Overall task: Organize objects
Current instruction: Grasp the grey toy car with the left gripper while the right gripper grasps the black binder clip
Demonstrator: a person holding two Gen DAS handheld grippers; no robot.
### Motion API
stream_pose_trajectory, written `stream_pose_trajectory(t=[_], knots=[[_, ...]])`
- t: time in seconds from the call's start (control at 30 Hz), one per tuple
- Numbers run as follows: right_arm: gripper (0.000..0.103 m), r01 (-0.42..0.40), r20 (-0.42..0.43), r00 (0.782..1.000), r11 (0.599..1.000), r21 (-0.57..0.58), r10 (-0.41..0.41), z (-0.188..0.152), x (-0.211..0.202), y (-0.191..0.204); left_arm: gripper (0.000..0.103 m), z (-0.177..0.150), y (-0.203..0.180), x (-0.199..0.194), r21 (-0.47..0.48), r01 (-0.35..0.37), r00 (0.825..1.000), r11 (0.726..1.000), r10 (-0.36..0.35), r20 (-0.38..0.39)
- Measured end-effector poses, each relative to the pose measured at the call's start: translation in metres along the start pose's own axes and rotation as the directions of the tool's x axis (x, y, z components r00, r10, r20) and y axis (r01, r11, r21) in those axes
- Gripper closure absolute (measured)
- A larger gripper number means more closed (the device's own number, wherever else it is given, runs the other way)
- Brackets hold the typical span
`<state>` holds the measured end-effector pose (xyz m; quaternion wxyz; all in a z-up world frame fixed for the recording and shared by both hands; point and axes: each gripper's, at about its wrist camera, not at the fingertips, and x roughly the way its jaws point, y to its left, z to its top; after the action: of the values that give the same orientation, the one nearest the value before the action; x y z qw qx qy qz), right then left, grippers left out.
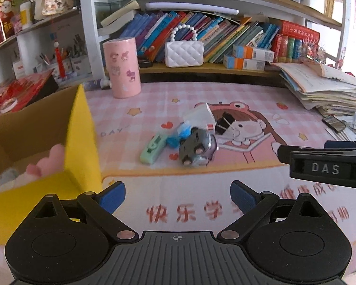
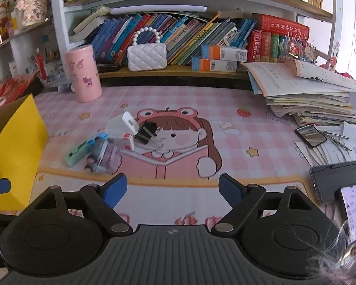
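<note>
Two grippers hang over a bench covered by a pink checked mat [image 2: 249,109] printed with a cartoon girl reading. In the left wrist view the left gripper [image 1: 178,196] fills the bottom of the frame, its blue-padded fingers [image 1: 115,196] spread wide with nothing between them. In the right wrist view the right gripper [image 2: 172,190] sits likewise at the bottom, its fingers [image 2: 231,188] well apart and empty; only bare mat shows in the gap.

Left of centre in both views lies the small heap of objects to sort: a mint green correction tape [image 1: 153,147] at the left edge of the heap, a grey toy car [image 1: 197,147] on its side just right of it with a blue piece between them, a white box-like item [image 1: 200,115] tilted behind, and a black binder clip [image 2: 146,130] touching the white item at the right. Neither gripper touches the heap.

A yellow cardboard box [image 1: 83,142] stands open at the left of the frame, with something pink and soft [image 1: 47,163] inside. A pink cylinder [image 2: 83,73] with cartoon stickers stands upright at upper left, in front of a bookshelf holding a white quilted purse [image 2: 147,57]. A stack of papers [image 2: 308,95] sits at upper right, with a phone [image 2: 310,135] below it.
</note>
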<state>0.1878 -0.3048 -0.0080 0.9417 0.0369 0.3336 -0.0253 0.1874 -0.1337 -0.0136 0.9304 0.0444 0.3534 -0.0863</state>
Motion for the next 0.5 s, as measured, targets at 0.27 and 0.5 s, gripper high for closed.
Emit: stream_pose_trajectory(t=[0.27,0.5], knots=[[0.019,0.018,0.015,1.0,1.0,0.019,-0.018,0.023,0.022,-0.025,0.015,0.02,-0.025,0.053,0.019,0.012,1.0,1.0,-0.012,-0.024],[0.019,0.014,0.011,1.0,1.0,0.013,-0.014,0.033,0.036,-0.038,0.02,0.032,-0.038,0.094,-0.007,-0.006,1.0,1.0,0.005,-0.024]])
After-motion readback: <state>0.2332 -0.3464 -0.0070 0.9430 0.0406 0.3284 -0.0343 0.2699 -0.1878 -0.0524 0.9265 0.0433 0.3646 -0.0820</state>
